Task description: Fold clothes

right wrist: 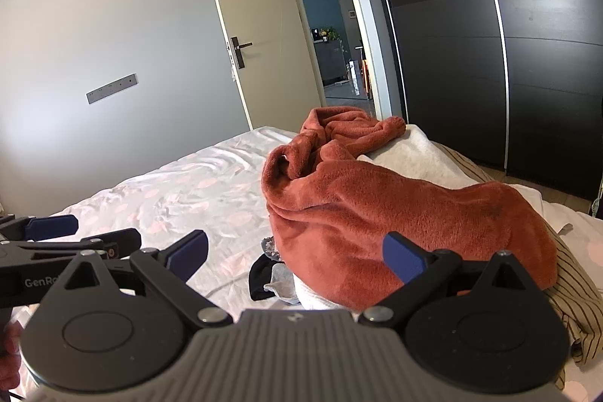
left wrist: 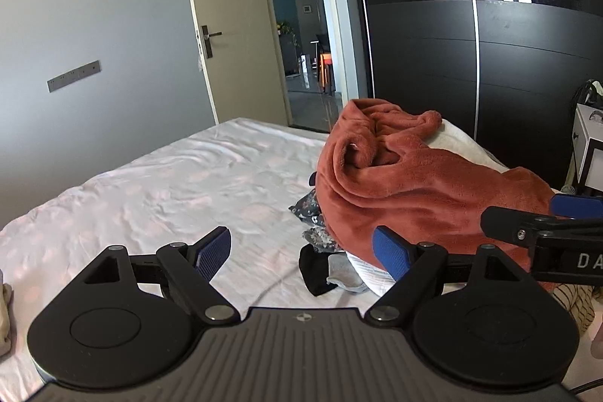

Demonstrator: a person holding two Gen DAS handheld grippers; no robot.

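So, progress check: clothes sit in a loose heap on the bed (left wrist: 158, 183), right side, none of it visibly folded. Top of heap = rust-orange fleece garment (right wrist: 377, 206), bunched & draped over the rest. Under/behind it: a white towel-like piece (right wrist: 410, 153), a tan striped garment (right wrist: 576, 292) spilling toward the bed edge, a patterned grey-floral bit (left wrist: 311, 210) poking out on the near left, plus a black item (left wrist: 314, 270) & a grey sock-like piece (left wrist: 343, 274) at the front foot of the heap. Far left edge of the left wrist view shows a beige cloth (left wrist: 5, 319), too cropped to tell if it's folded.

Left tongs (left wrist: 301, 251) stand wide apart, empty, hovering over bare sheet just beside the heap. Right tongs (right wrist: 297, 251) also wide apart, nothing between them, aimed at the orange fleece's near side.

Judgement: w/ the heap this crumpled, most of the folding looks left to do; no neat stack in view. Flat sheet area to the left is free for laying a garment out.
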